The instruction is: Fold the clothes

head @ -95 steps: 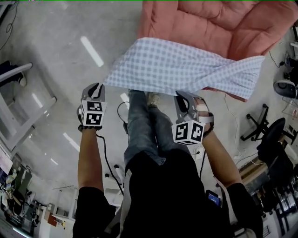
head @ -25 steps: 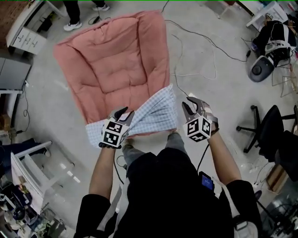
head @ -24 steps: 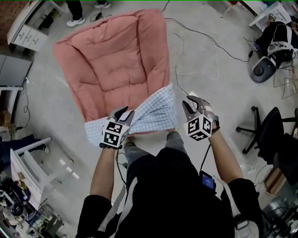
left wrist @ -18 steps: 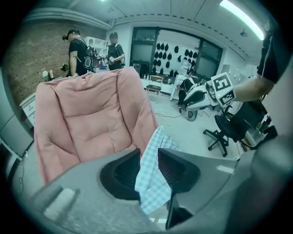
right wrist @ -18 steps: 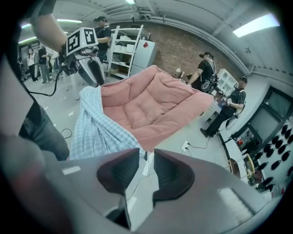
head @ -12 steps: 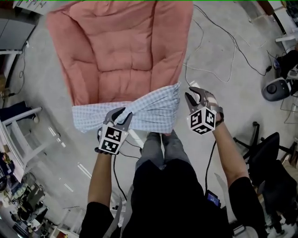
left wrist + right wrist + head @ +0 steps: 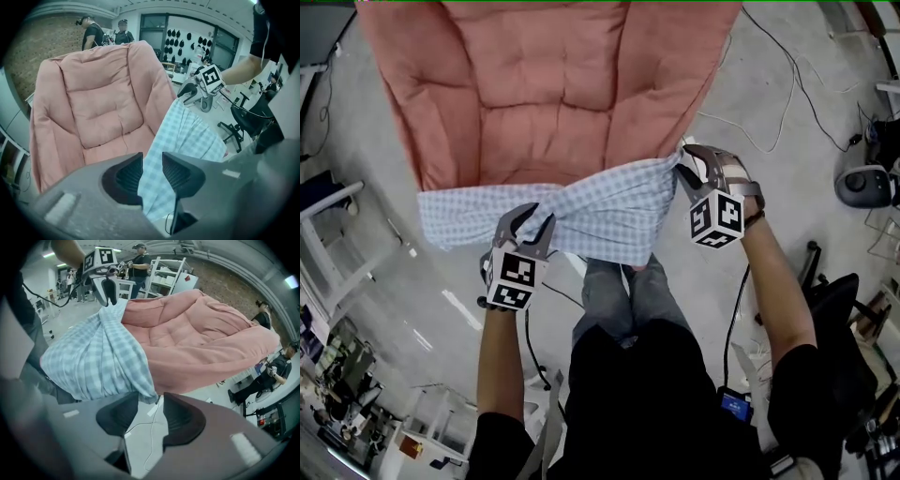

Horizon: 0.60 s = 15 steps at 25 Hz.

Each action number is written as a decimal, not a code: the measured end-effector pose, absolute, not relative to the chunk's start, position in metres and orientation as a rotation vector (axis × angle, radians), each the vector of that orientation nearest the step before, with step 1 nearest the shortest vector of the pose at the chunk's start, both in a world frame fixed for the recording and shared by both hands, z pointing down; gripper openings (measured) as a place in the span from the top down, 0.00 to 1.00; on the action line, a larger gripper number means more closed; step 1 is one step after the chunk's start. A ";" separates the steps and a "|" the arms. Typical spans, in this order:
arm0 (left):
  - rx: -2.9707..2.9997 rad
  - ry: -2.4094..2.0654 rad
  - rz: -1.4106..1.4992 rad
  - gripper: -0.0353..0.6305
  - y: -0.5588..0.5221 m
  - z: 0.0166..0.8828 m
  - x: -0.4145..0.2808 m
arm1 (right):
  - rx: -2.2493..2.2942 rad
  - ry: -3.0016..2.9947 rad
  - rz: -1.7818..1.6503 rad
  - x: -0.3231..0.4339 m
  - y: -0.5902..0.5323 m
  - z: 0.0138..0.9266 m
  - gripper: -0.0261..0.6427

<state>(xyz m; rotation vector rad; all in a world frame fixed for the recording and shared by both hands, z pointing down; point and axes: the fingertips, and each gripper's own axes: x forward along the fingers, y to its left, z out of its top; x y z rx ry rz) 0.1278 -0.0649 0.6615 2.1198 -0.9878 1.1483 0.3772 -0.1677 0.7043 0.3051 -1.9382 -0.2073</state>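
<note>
Cloth (image 7: 581,211) spans cushion (image 7: 544,84) near edge | floor (image 7: 403,291) open left | cables (image 7: 794,80) right

Pink cushion (image 7: 553,94) cut off by top edge, checked cloth (image 7: 609,211) partly behind left gripper (image 7: 534,220)

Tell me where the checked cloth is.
Head view, centre: the checked cloth stretches across the near edge of the pink cushion, above the person's legs.

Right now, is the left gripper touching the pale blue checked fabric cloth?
Touching. In the left gripper view the pale blue checked cloth passes down between the jaws of the left gripper and fills the narrow gap between them.
</note>
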 end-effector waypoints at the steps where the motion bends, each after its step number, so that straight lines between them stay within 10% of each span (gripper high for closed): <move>1: 2.113 -0.987 1.148 0.74 -0.063 0.661 0.127 | 0.287 -1.931 -0.214 0.376 -0.167 0.707 0.71; 15: 2.111 -0.883 1.182 0.74 -0.060 0.675 0.122 | 0.164 -1.848 -0.234 0.367 -0.171 0.720 0.78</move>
